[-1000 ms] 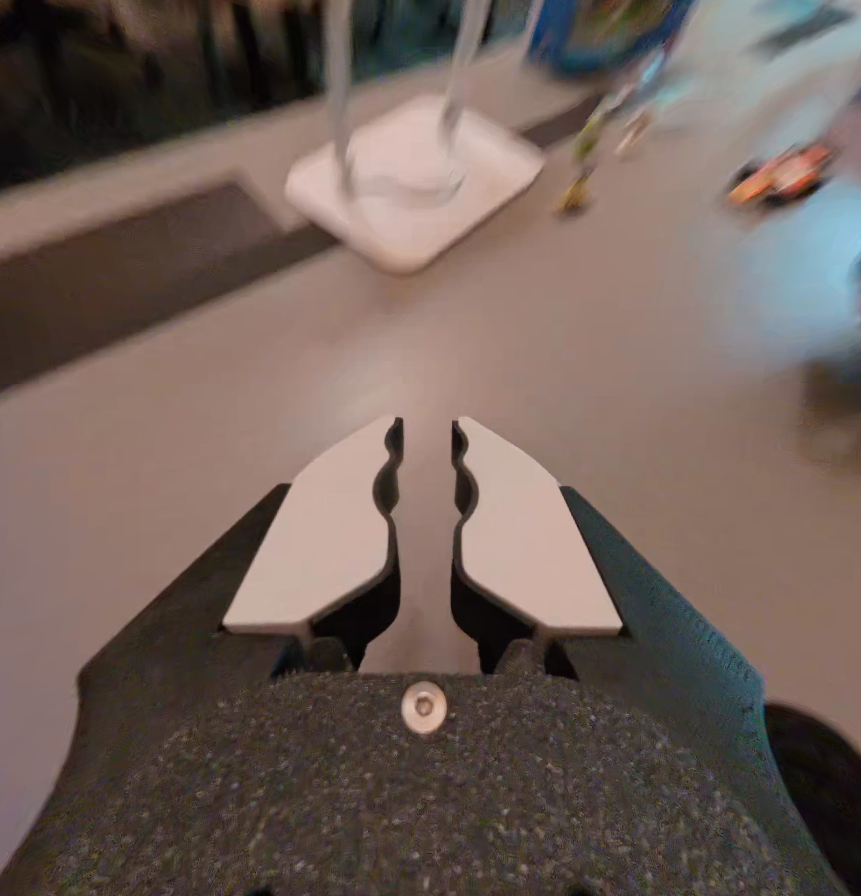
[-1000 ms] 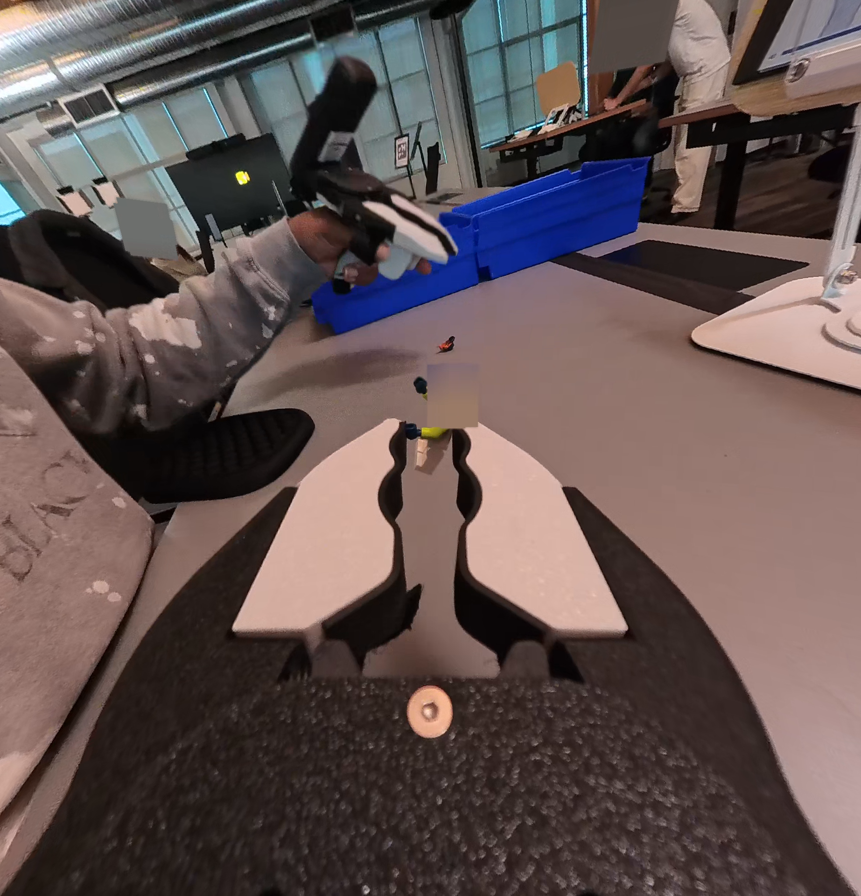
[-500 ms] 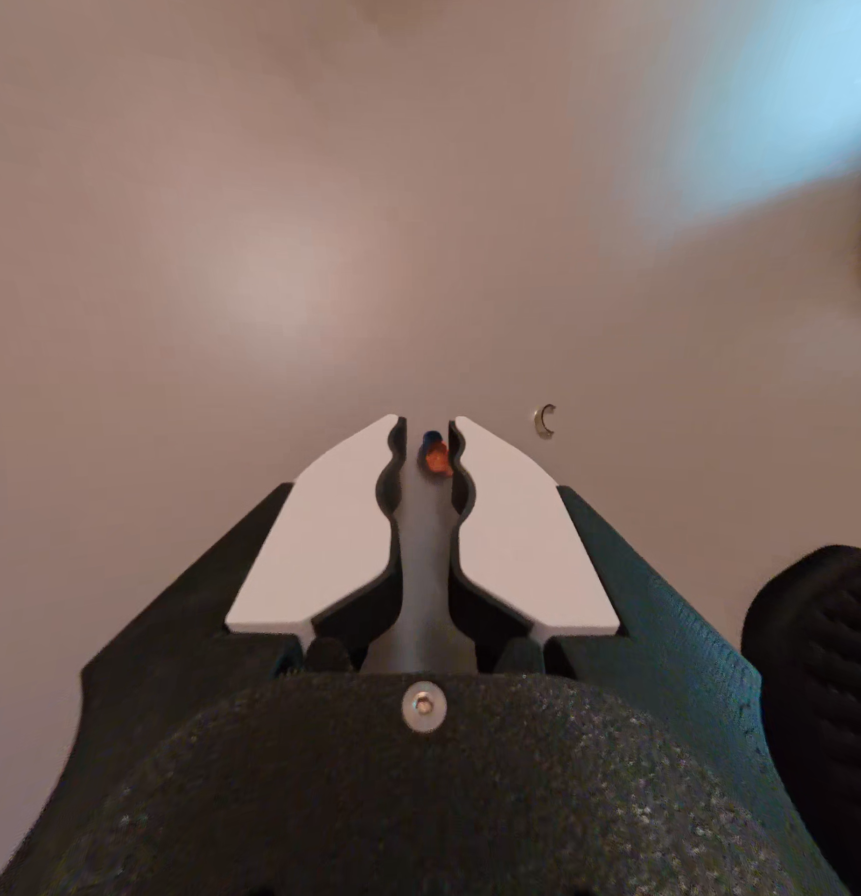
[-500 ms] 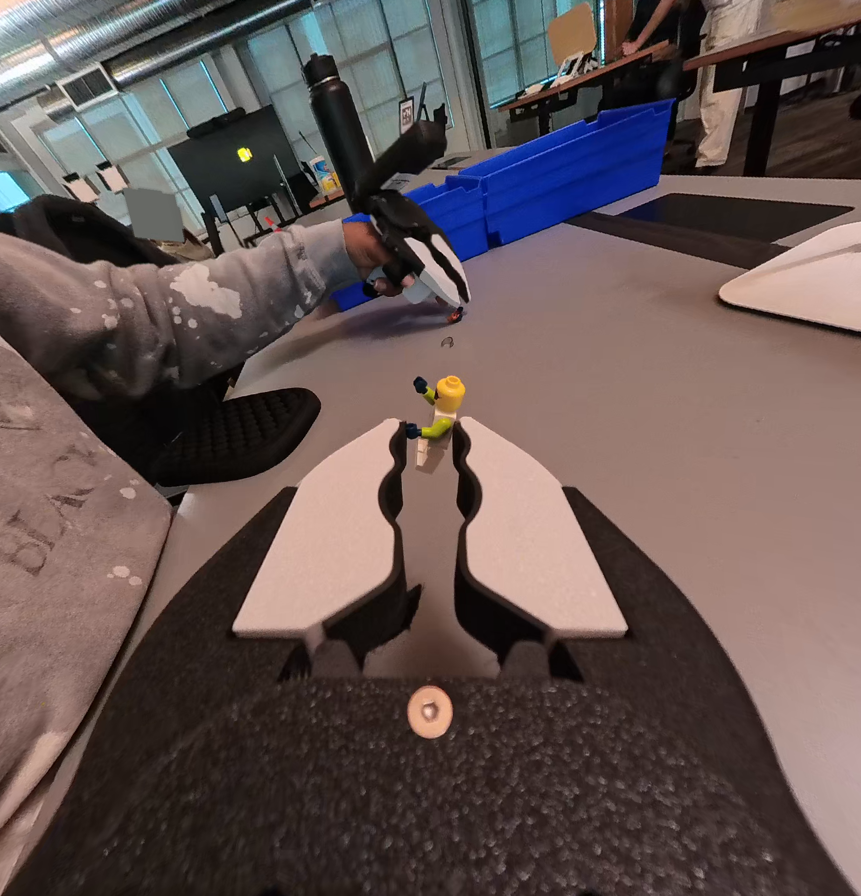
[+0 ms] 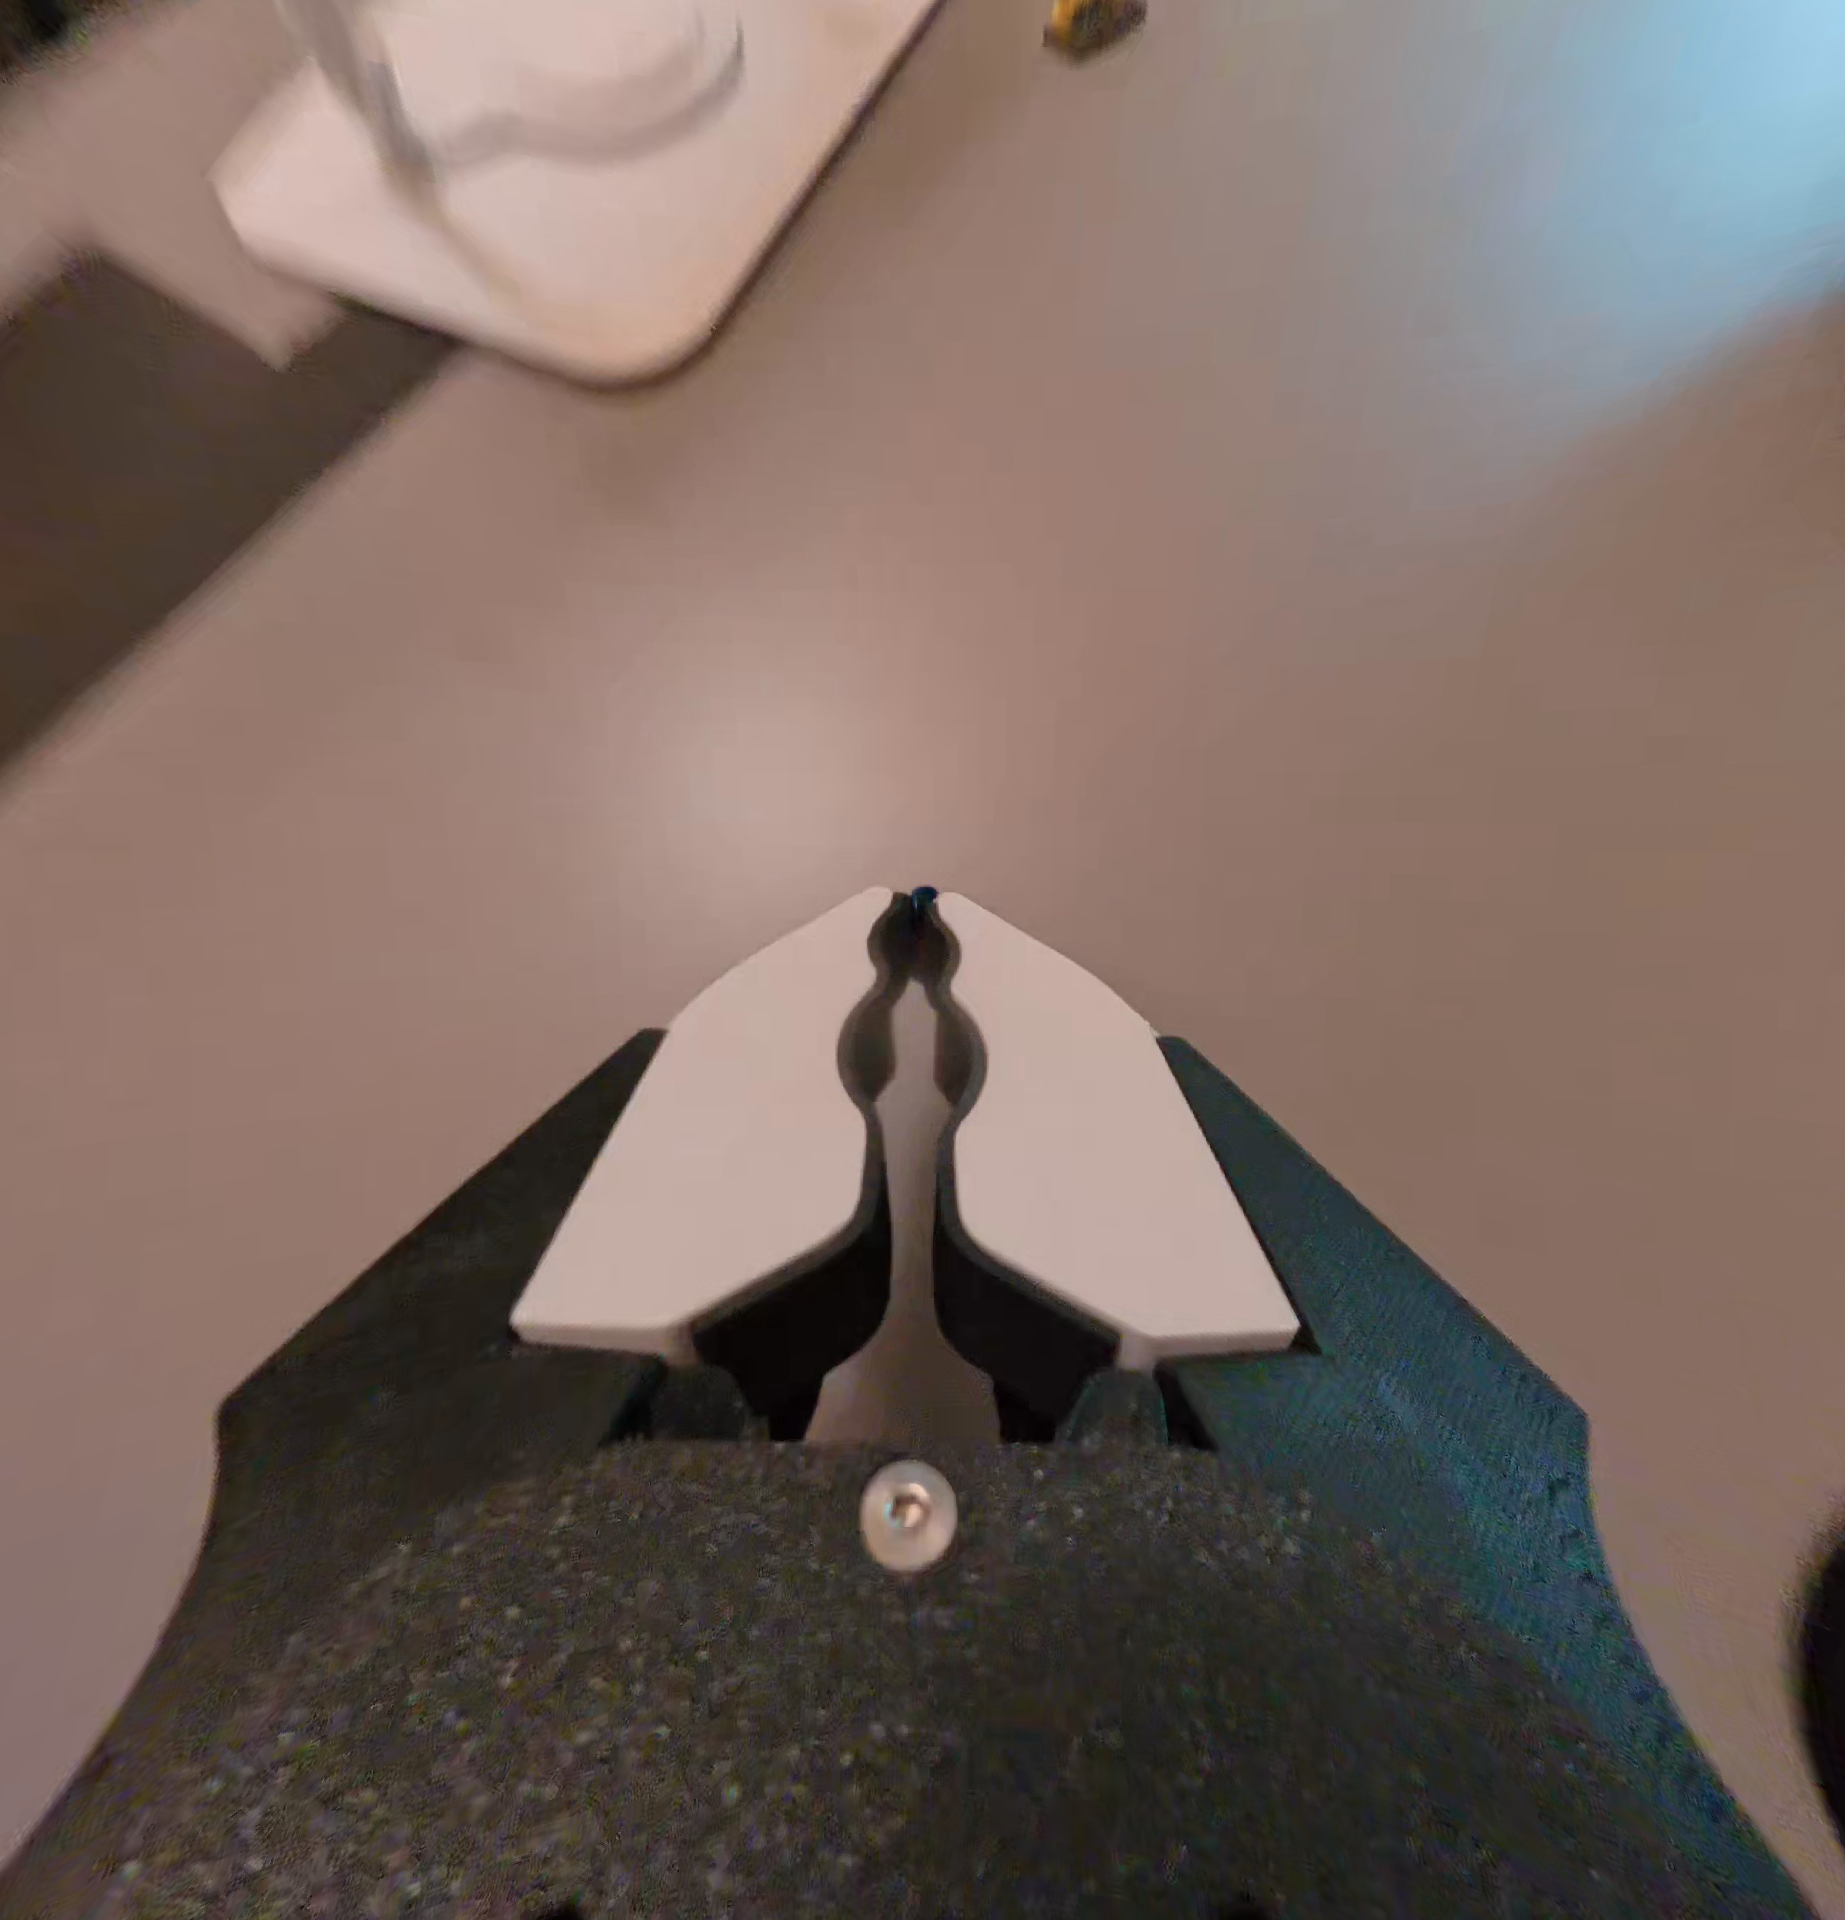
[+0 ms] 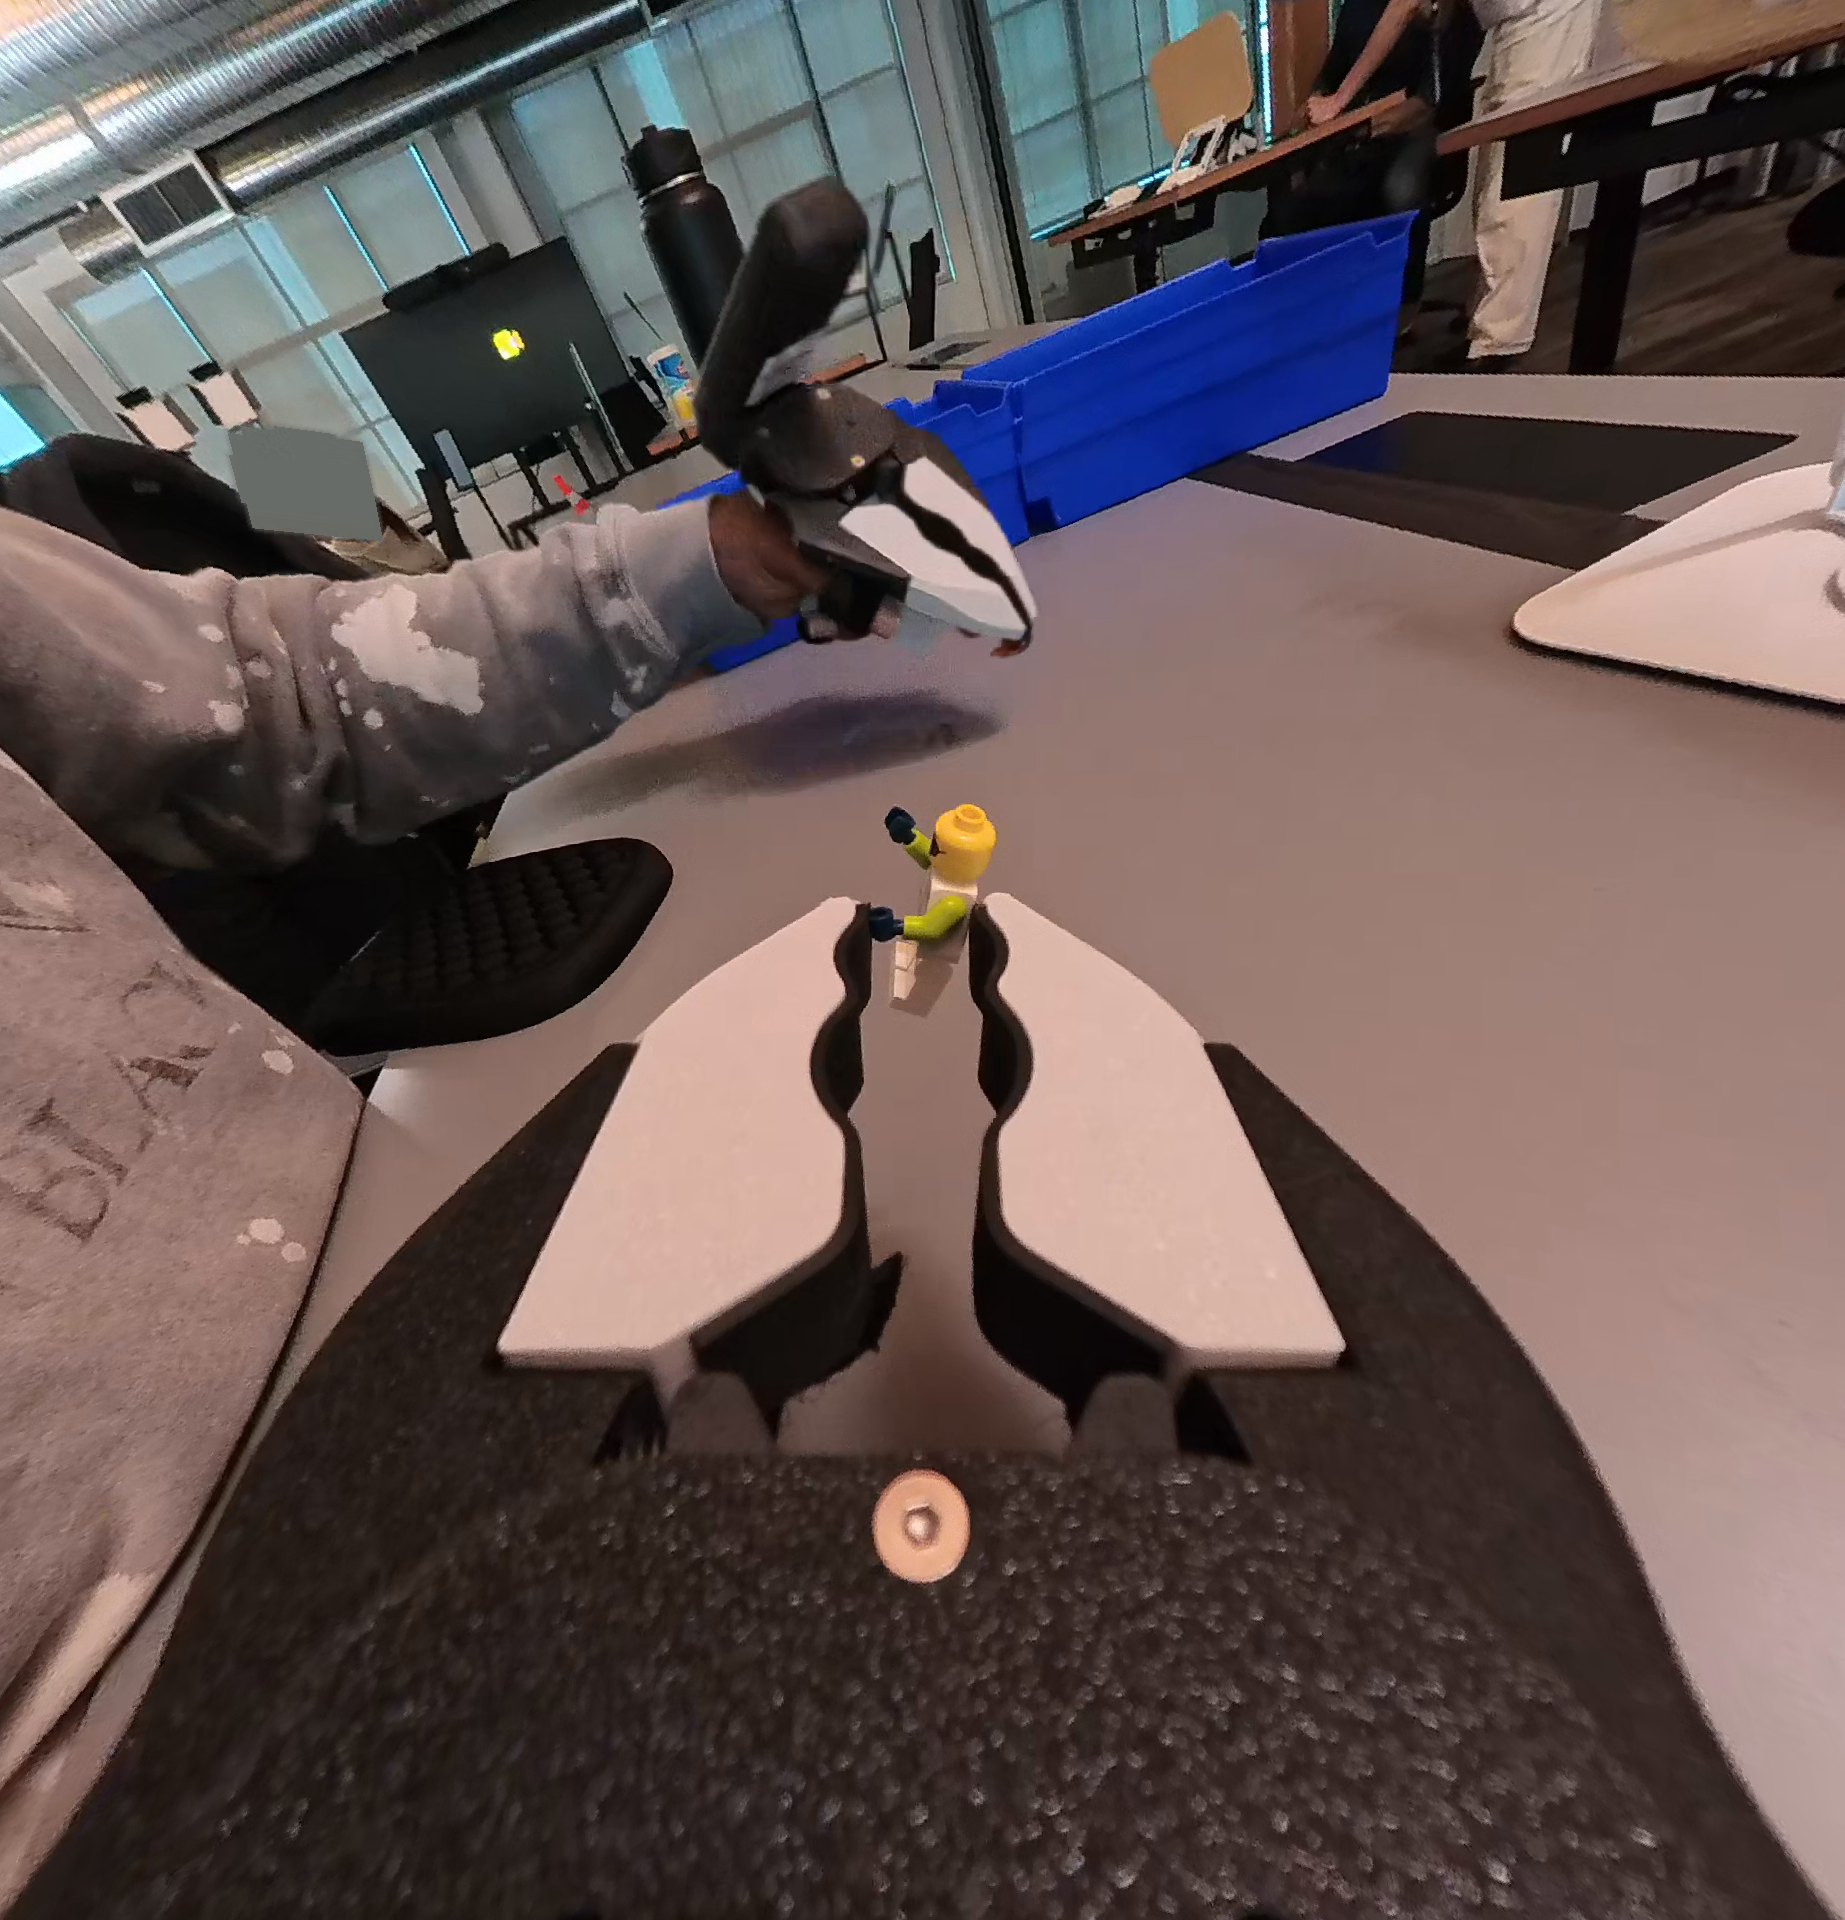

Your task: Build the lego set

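Observation:
My right gripper is shut on a lego minifigure with a yellow head, lime arms and a white body. The figure sits upright between the pads, above the grey table. My left gripper is shut on a tiny piece; only a dark blue tip shows between the fingertips. In the right wrist view the left gripper hangs above the table behind the figure, with a small orange-red piece at its tips.
A white stand base sits on the table; it also shows in the right wrist view. Blue bins stand at the back. A black chair armrest and a person's grey sleeve are at the left. A dark mat lies behind. Spacing between my two grippers at the tips: around 25 cm.
My left gripper came down over a small orange and blue piece on the table, closed on it and lifted it. My right gripper kept hold of the minifigure.

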### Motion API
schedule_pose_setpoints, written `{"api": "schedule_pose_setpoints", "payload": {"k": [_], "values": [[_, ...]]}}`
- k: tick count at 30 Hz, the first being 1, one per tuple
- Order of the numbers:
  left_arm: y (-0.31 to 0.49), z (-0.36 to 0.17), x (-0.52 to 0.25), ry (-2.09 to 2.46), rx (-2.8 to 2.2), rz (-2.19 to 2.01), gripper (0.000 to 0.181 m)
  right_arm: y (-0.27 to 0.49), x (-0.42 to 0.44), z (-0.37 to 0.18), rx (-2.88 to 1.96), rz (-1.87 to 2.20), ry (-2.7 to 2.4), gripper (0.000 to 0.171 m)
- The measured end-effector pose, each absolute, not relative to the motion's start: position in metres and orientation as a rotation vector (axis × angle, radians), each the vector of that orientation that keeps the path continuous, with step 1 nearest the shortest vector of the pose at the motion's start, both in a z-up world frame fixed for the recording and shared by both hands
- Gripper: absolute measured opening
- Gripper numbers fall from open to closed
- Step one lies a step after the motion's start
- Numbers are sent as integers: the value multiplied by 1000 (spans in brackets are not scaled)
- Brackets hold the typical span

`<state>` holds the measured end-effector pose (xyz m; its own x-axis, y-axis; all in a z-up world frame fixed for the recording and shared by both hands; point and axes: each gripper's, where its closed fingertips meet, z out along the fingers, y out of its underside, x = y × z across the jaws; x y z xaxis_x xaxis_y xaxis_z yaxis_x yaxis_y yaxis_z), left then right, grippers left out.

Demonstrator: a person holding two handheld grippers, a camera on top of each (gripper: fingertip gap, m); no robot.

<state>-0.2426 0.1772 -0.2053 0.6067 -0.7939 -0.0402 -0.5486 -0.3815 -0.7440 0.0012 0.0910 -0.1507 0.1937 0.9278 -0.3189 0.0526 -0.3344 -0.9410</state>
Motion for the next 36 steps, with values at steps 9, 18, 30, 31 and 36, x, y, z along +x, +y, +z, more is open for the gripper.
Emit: {"api": "schedule_pose_setpoints", "payload": {"k": [9, 18, 30, 31, 36], "values": [[208, -222, -120, 1504, -1533, 416, 2, 106, 13, -147, -1606, 1184, -860, 18], [182, -245, -91, 1616, -1609, 298, 3, 115, 21, -148, -1625, 1179, -813, 17], [150, -235, -86, 1420, -1885, -261, 19, 116, 20, -152, -1643, 1183, -822, 18], [152, -230, -87, 1374, -1904, -311, 18, 116, 20, -152, -1643, 1183, -821, 18], [176, -223, -104, 1188, -2014, -401, 17, 115, 19, -153, -1647, 1190, -824, 18]]}}
